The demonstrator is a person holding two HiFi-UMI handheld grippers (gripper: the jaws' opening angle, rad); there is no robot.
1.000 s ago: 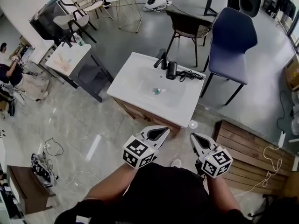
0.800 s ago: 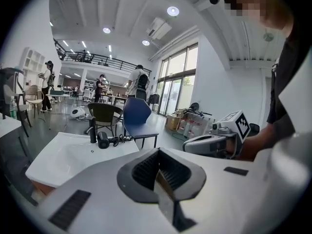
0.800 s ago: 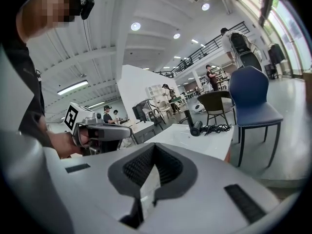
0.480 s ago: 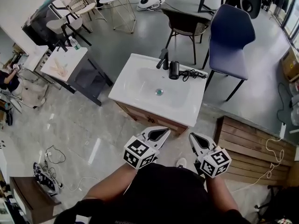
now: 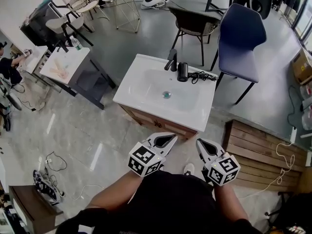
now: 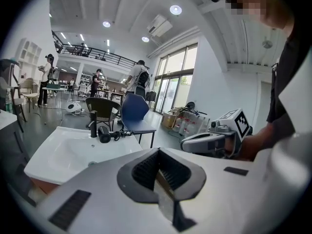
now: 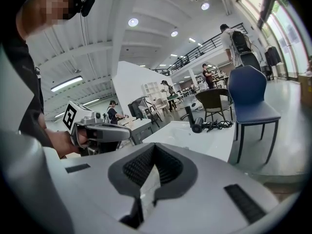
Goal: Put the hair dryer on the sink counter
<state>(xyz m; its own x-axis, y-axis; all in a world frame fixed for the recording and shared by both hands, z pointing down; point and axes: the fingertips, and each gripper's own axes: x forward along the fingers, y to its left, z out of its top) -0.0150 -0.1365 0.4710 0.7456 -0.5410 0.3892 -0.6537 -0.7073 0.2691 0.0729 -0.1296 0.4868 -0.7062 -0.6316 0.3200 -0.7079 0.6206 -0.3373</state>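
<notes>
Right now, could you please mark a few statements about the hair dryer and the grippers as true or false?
1. The hair dryer lies on the sink counter beside the faucet. True.
2. The right gripper holds the hair dryer. False: its jaws are shut on nothing.
3. A blue chair stands beyond the sink counter. True.
4. The left gripper has its jaws wide apart. False: they are together, empty.

Glossy grey floor (image 5: 73,130); blue chair (image 5: 241,33) beside dark chair (image 5: 195,22); wooden slat platform (image 5: 263,155) right; tall windows (image 6: 168,89).
</notes>
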